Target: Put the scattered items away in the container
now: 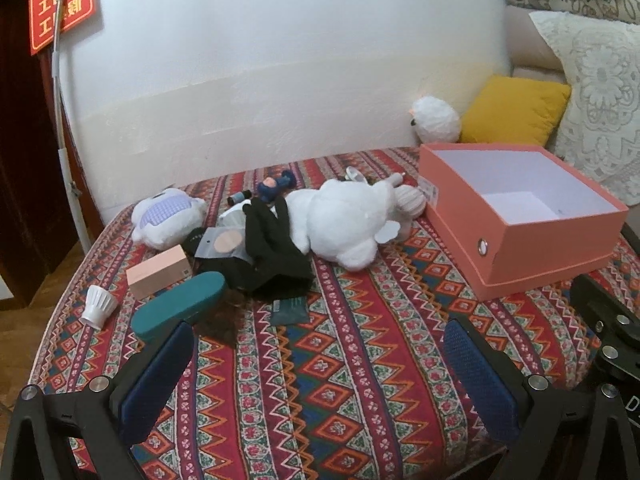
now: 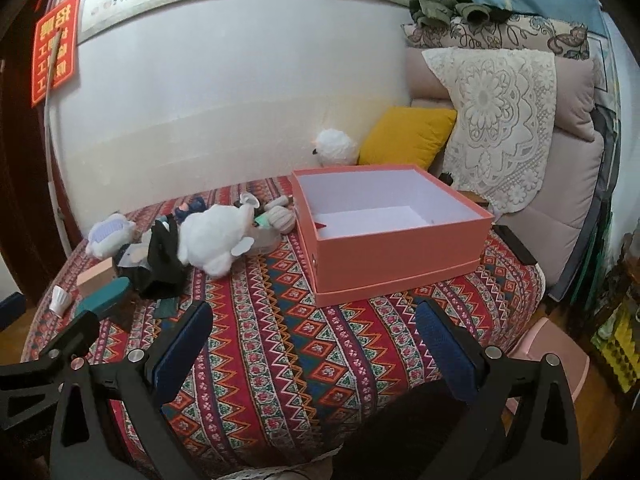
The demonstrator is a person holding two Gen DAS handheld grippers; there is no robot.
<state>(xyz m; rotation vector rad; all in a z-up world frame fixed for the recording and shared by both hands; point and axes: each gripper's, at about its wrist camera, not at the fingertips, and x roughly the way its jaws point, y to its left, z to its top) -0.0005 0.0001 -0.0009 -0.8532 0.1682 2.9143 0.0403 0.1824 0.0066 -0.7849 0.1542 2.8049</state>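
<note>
Nothing has gone into the container yet, by the look of it. The coral box point(image 2: 394, 236) stands open toward the far right corner of the patterned bed point(image 1: 340, 360), and its white inside looks bare, though the near wall hides part of the floor.

The scattered things lie in a loose heap along the left half of the bed, reaching toward the far edge. A large white plush point(image 1: 340, 220) lies nearest the box, just beside its left wall, with a striped ball-shaped toy point(image 1: 410, 200) between them. A black glove point(image 1: 276, 256) lies against the plush's left side, a clear packet point(image 1: 224, 242) over it. Farther left are a small lilac-and-white plush point(image 1: 166, 218), a pink carton point(image 1: 158, 272), a teal case point(image 1: 180, 306) and a white ribbed cup point(image 1: 98, 306) near the left edge. A dark sachet point(image 1: 290, 310) lies alone, nearest the front edge.

The left gripper point(image 1: 318, 364) hovers over the front of the bed with its fingers point(image 1: 158, 376) wide apart and nothing between them. The right gripper point(image 2: 314, 346) hangs likewise over the front edge, its fingers spread and empty, facing the box.

The step in hand appears to be the first pick. The teal case and the sachet lie closest to the left gripper. The next move likely calls for lowering over one item and closing squarely, taking care not to drag the glove along.
</note>
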